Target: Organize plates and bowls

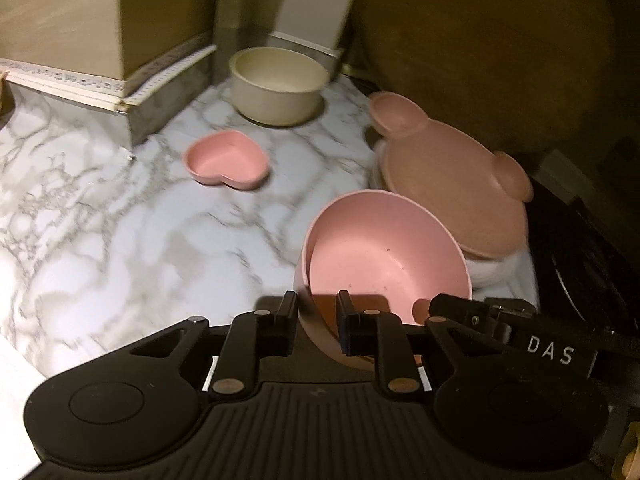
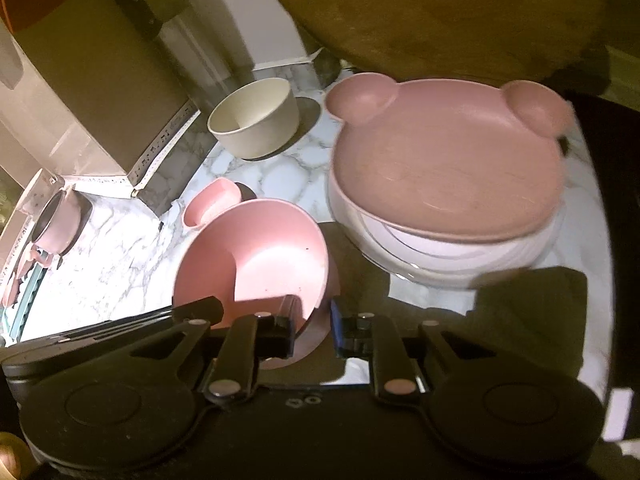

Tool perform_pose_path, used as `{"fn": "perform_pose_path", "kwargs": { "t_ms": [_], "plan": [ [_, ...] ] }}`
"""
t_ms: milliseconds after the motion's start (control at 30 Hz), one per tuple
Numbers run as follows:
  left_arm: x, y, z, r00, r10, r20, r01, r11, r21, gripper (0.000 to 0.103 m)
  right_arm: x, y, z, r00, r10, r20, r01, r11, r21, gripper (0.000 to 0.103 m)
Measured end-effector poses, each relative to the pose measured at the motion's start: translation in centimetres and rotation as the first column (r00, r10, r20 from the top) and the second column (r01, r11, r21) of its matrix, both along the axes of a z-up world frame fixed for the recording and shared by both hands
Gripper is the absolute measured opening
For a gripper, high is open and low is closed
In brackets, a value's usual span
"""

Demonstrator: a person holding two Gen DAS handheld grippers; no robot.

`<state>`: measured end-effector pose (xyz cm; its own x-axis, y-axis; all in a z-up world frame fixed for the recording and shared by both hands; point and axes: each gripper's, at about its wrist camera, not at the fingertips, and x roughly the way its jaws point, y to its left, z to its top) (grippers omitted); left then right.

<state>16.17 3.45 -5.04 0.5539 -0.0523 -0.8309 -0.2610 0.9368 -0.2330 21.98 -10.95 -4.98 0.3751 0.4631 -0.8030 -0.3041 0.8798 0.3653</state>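
A pink round bowl is tilted above the marble counter. My left gripper is shut on its near rim. In the right wrist view the same pink bowl has its right rim between the fingers of my right gripper, which looks shut on it. A pink bear-shaped plate lies on a stack of white plates, also seen from the right wrist. A pink heart dish and a cream bowl sit farther back.
A cardboard box stands at the back left. A large wooden board leans at the back right. A dark stove edge borders the counter on the right. A small pink pot sits at far left.
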Motion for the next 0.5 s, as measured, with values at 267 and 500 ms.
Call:
{"fn": "perform_pose_path", "kwargs": {
  "t_ms": [267,500],
  "plan": [
    [-1.1,-4.7,0.2,0.997,-0.08,-0.011,0.08,0.997,-0.016,0.02,-2.5,-5.1,1.2,0.998,-0.055,0.02,0.055,0.998,-0.008,0.016],
    [-1.7,-8.9,-0.2,0.987,-0.156,-0.032,0.155,0.988,-0.027,0.02,-4.3,-9.1,1.0,0.994,-0.112,0.013,0.112,0.993,-0.02,0.016]
  ]
}}
